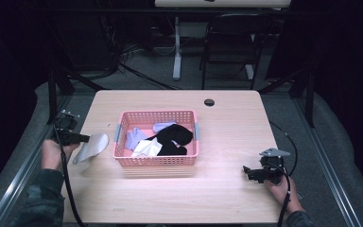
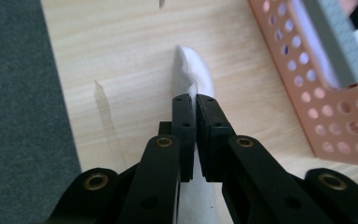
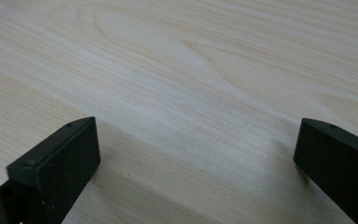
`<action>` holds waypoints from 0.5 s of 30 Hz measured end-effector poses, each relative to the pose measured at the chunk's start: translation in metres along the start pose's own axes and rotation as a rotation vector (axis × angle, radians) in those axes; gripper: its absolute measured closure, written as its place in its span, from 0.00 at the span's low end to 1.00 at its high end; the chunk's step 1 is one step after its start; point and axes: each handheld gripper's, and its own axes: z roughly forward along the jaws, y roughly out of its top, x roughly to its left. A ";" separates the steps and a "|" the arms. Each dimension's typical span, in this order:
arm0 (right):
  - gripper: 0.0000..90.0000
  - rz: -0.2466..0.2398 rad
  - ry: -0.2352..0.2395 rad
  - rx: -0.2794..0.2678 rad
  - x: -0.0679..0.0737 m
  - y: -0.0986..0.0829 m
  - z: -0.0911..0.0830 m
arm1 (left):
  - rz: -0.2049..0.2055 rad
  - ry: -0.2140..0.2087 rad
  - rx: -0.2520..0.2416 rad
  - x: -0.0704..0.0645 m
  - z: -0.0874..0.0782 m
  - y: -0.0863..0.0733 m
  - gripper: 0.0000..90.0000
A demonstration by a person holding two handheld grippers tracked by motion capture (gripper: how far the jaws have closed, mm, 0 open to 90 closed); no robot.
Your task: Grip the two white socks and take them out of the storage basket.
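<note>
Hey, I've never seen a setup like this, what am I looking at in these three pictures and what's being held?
A person at a pale wooden table holds a hand-operated gripper in each hand. The high view looks down from above; the other two views ride on the grippers. The left gripper, its black fingers closed, pinches a pale grey fabric sock beside a pink perforated plastic basket holding black, white and lavender socks. The right gripper is open, holding nothing, above bare wood.

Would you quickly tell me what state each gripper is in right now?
Left gripper: closed on a white sock, beside the pink basket.
Right gripper: open, holding nothing, over the bare table.
</note>
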 end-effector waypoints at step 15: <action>0.00 -0.002 0.001 0.002 0.000 0.000 0.000 | -0.022 -0.043 0.057 0.001 0.029 -0.014 0.80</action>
